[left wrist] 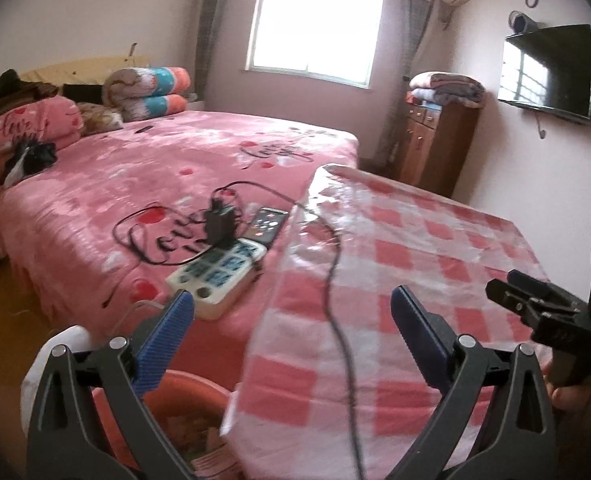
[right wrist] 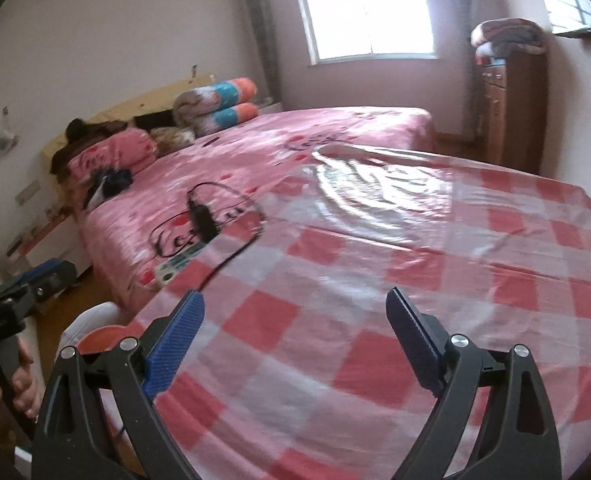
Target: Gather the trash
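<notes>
Both the left gripper [left wrist: 291,312] and right gripper [right wrist: 295,312] gape empty over the checked tabletop [right wrist: 415,260]; no trash shows except, perhaps, light scraps in the near-left orange basin [left wrist: 187,396]

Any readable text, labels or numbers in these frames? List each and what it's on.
"love": script on the pink folded quilt at the bed's head; the line beneath is blurred.
"Love": large black script on the pink bedsheet; the rest is hidden by the black charger.
Printing on the white power strip: too blurred to read.
</notes>
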